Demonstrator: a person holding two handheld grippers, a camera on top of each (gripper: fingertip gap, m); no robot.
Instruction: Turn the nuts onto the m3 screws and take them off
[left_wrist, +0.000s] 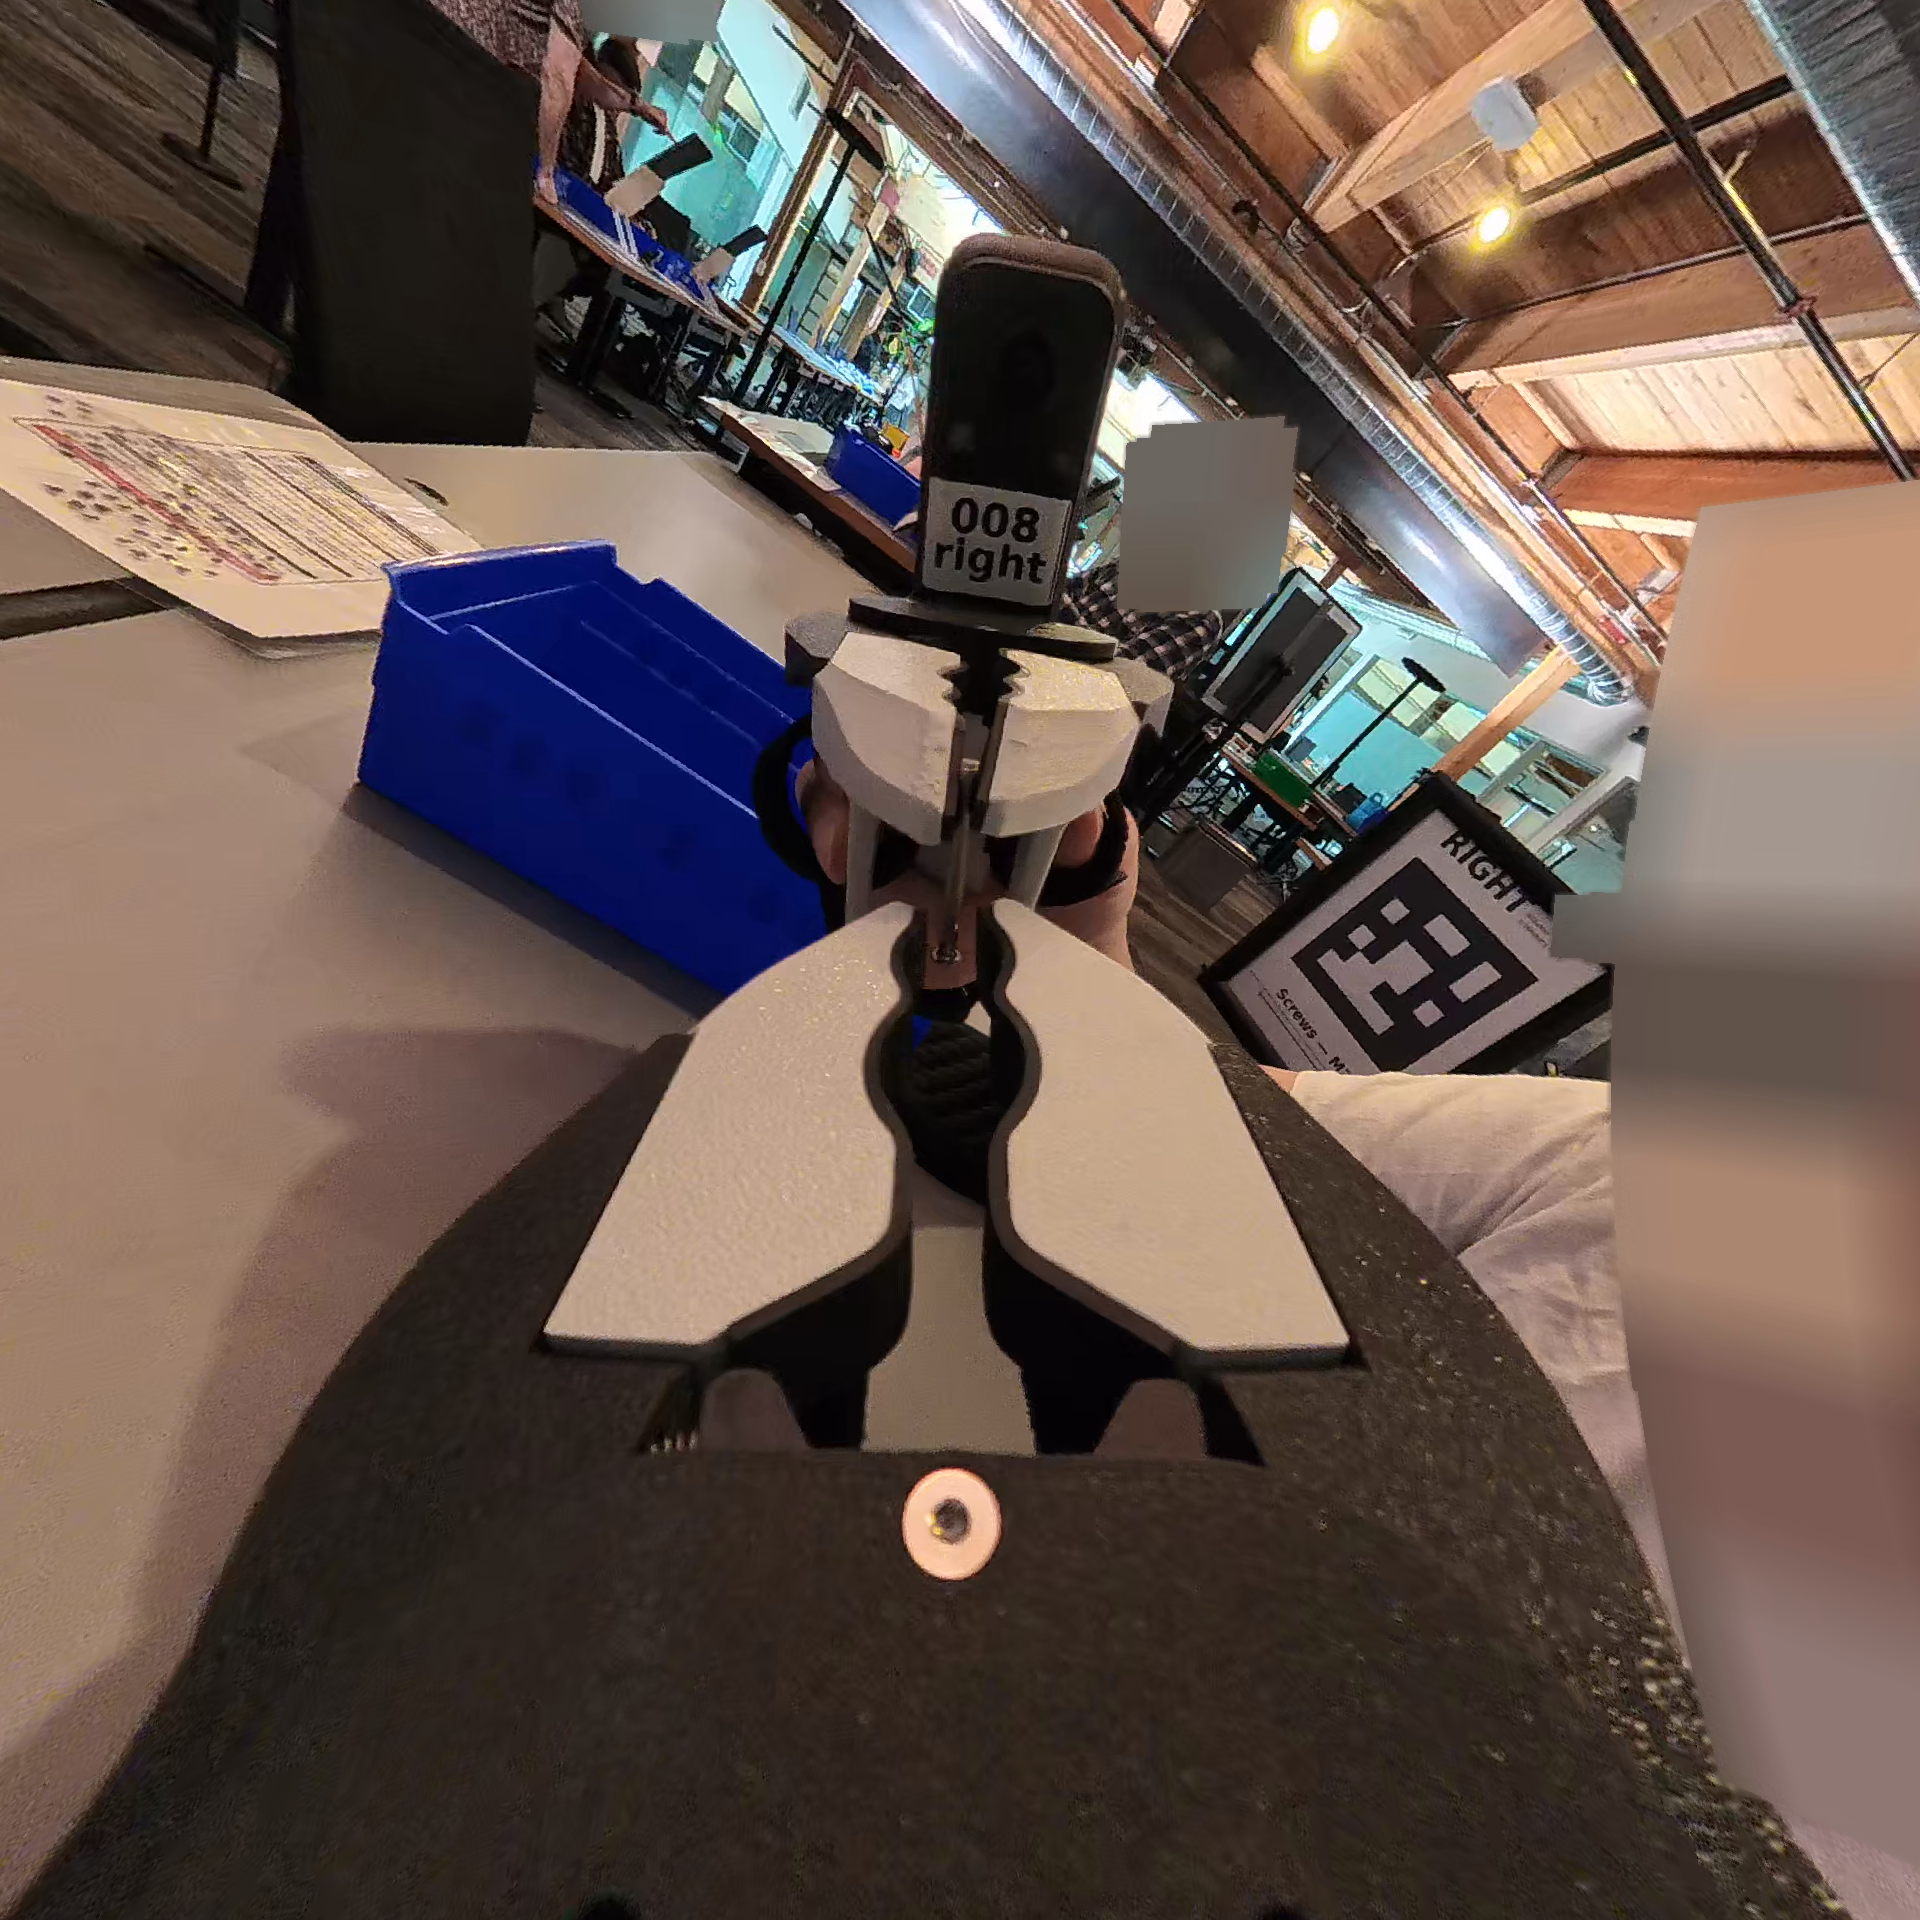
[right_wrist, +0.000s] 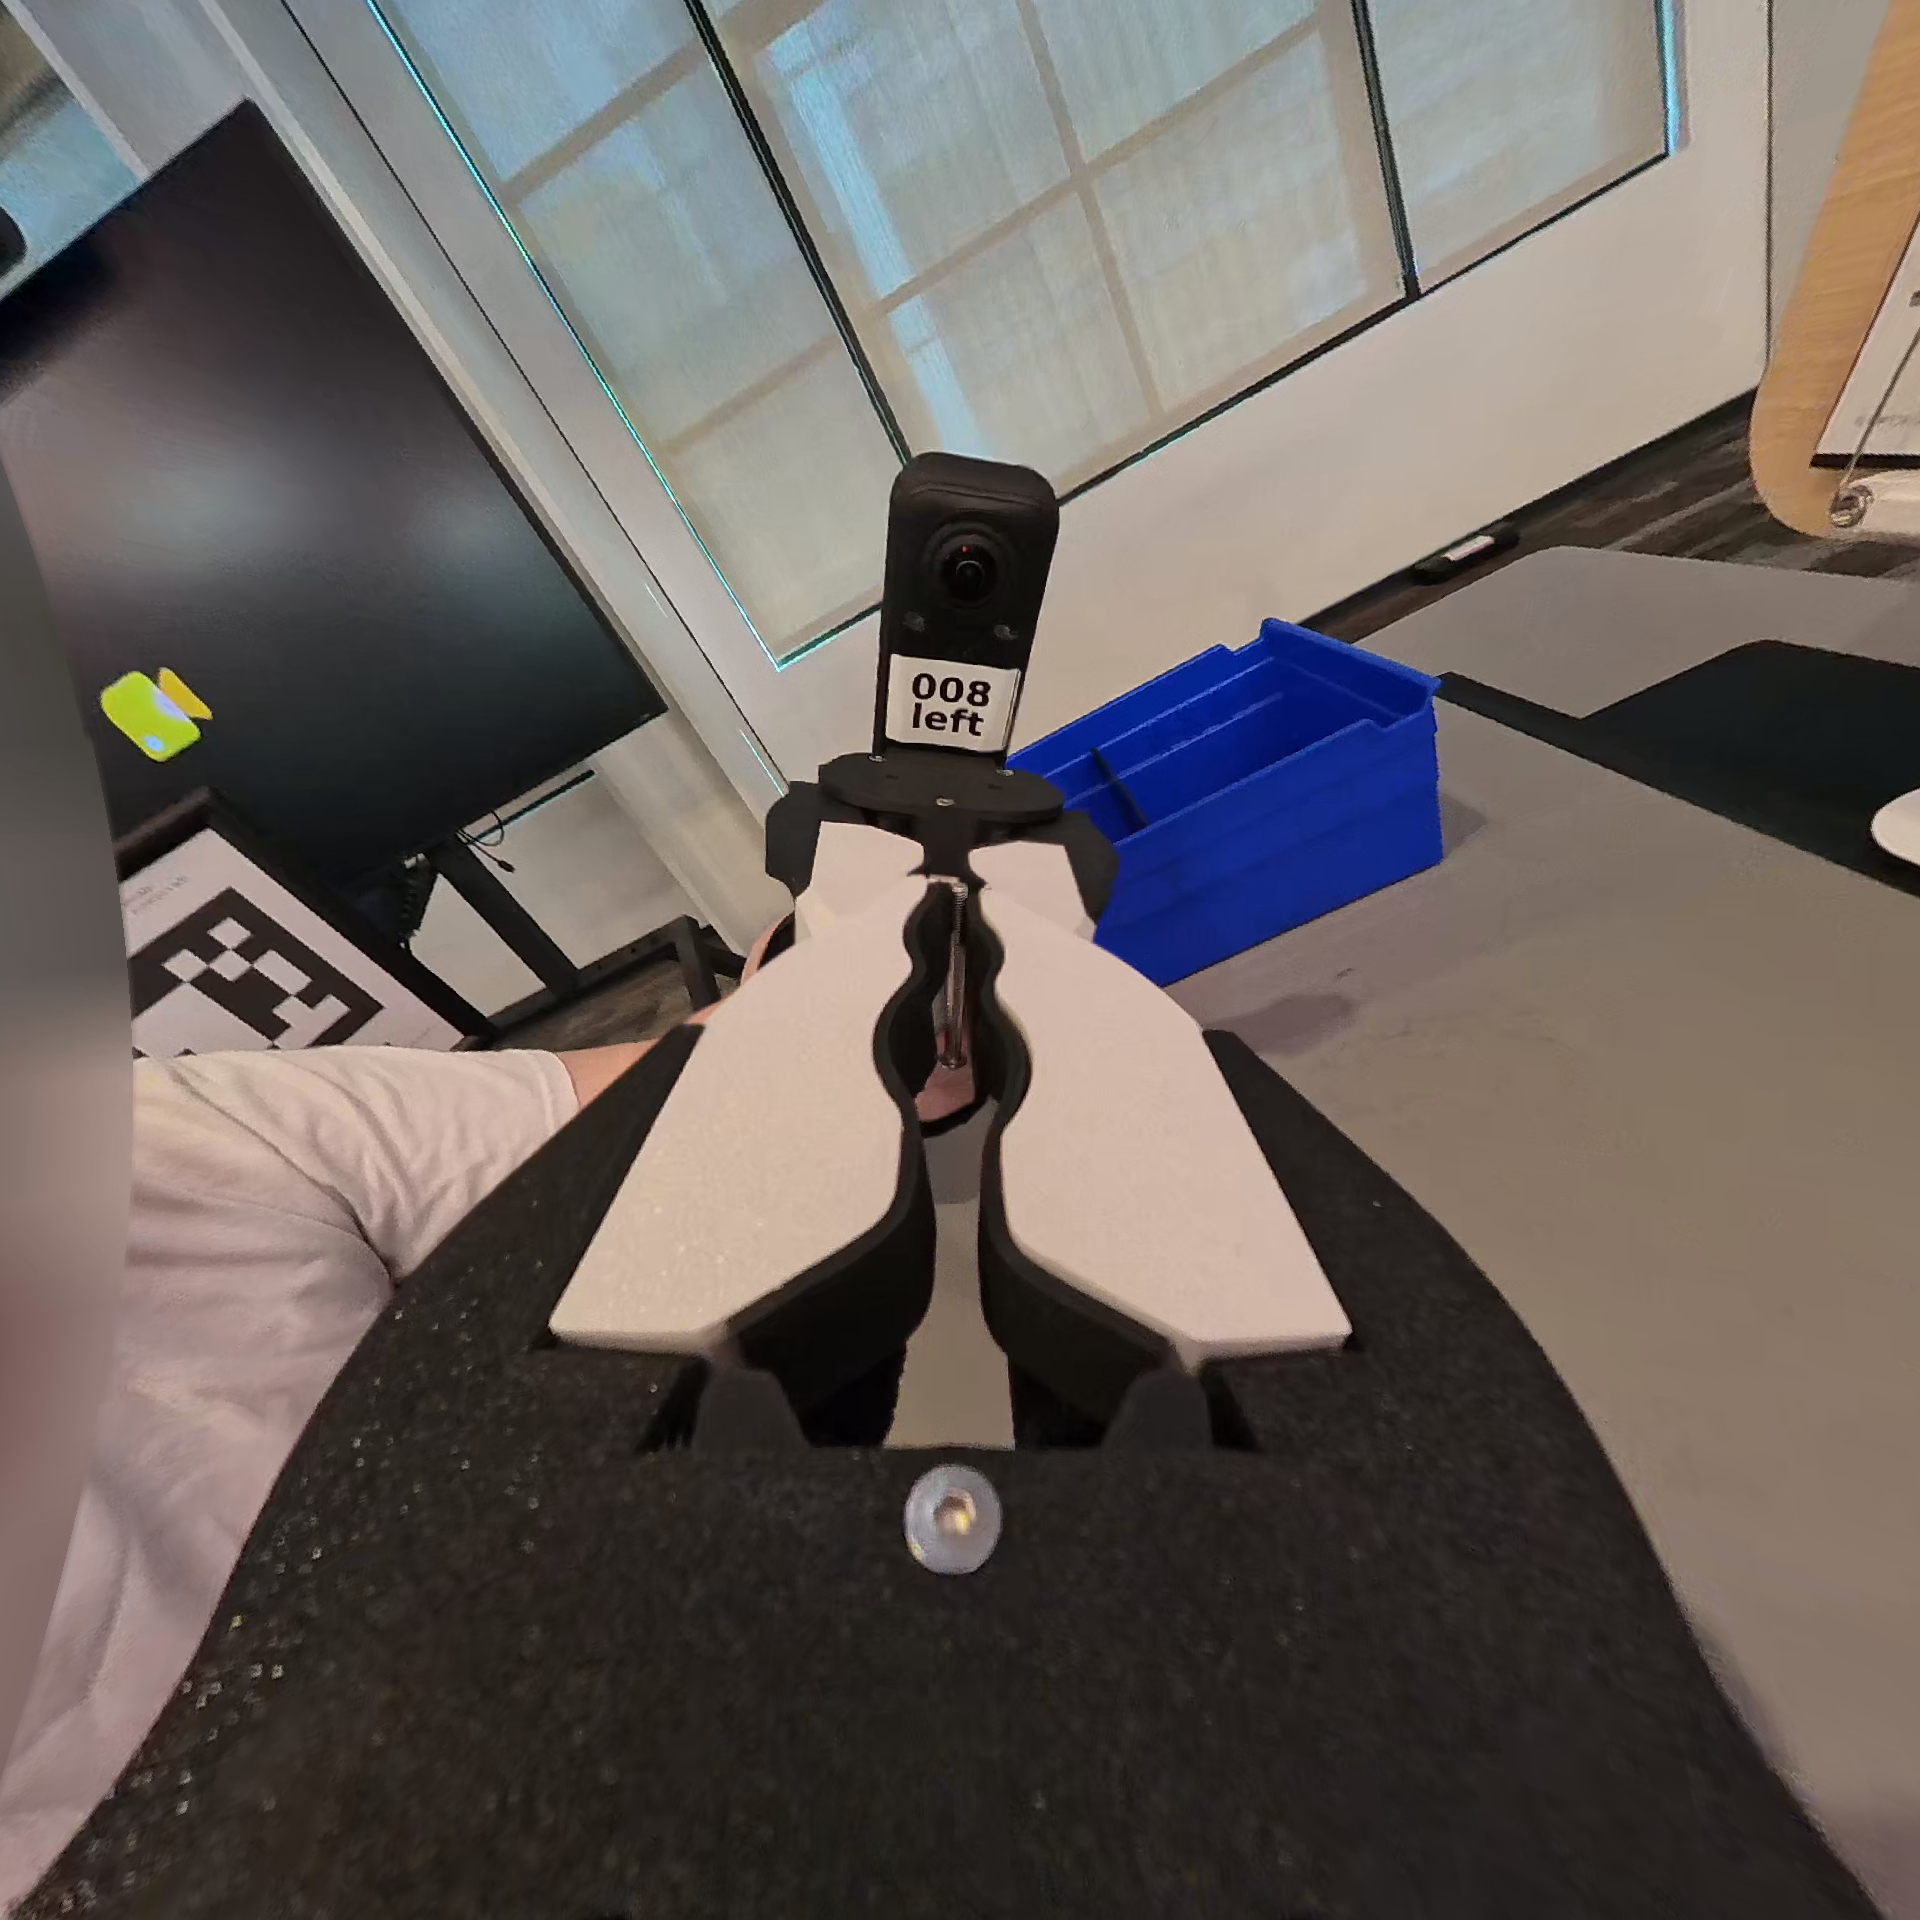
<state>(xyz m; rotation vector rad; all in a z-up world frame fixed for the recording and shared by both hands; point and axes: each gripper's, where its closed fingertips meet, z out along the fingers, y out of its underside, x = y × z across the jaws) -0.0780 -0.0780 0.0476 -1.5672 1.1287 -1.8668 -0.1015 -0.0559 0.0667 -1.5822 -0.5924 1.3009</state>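
Btwn facing hand-held grippers: screw (right_wrist: 953, 977) lengthwise, tip-to-tip, both clamped.

Left gripper (left_wrist: 948, 940) and right gripper (right_wrist: 954, 914) tip-to-tip, both clamped.

Nut (left_wrist: 943, 951) too small; screw (right_wrist: 952, 977) partly hidden between jaws.

2 tongs (left_wrist: 945, 940) (right_wrist: 951, 914), 1 screw (right_wrist: 954, 977), 1 blue bin (left_wrist: 582, 717), 1 marker sign (left_wrist: 1413, 966).
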